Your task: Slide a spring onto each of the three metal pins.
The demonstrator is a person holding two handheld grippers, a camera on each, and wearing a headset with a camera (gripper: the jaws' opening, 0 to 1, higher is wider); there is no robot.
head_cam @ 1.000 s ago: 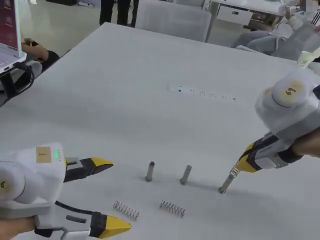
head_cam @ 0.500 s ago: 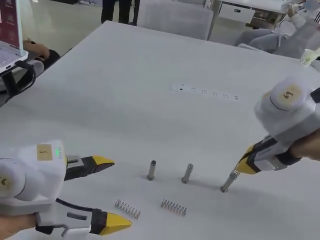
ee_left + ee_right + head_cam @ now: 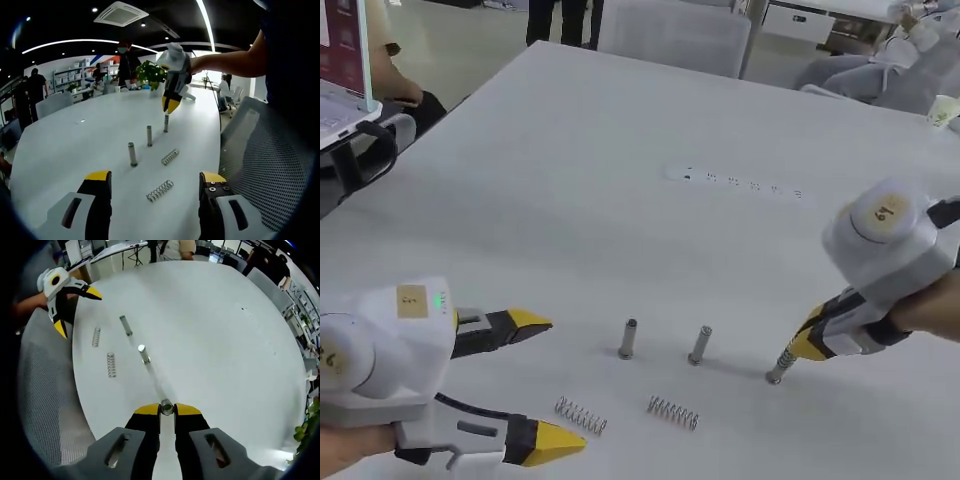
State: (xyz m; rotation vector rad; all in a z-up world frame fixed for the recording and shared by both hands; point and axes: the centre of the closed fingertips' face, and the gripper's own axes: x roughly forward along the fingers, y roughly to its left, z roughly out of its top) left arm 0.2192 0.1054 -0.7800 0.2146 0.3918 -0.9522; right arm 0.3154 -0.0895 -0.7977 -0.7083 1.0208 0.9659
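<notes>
Three metal pins stand in a row on the white table: the left pin [image 3: 627, 339], the middle pin [image 3: 699, 345] and the right pin [image 3: 779, 367]. A spring sits around the right pin [image 3: 167, 407], and my right gripper [image 3: 807, 346] is shut on that spring at the pin's top. Both other pins [image 3: 144, 354] [image 3: 125, 325] are bare. Two loose springs [image 3: 581, 415] [image 3: 672, 412] lie in front of the pins. My left gripper [image 3: 542, 383] is open at the lower left, with one loose spring [image 3: 160, 190] just ahead of its jaws and the other loose spring [image 3: 170, 156] farther on.
A flush socket strip [image 3: 740, 182] is set in the table [image 3: 570, 150] beyond the pins. A laptop [image 3: 340, 90] stands at the far left edge. Chairs [image 3: 670, 35] and people are around the table's far side.
My right gripper has gone down along the right pin with the spring, which now sits lower on it. The left gripper has stayed in place.
</notes>
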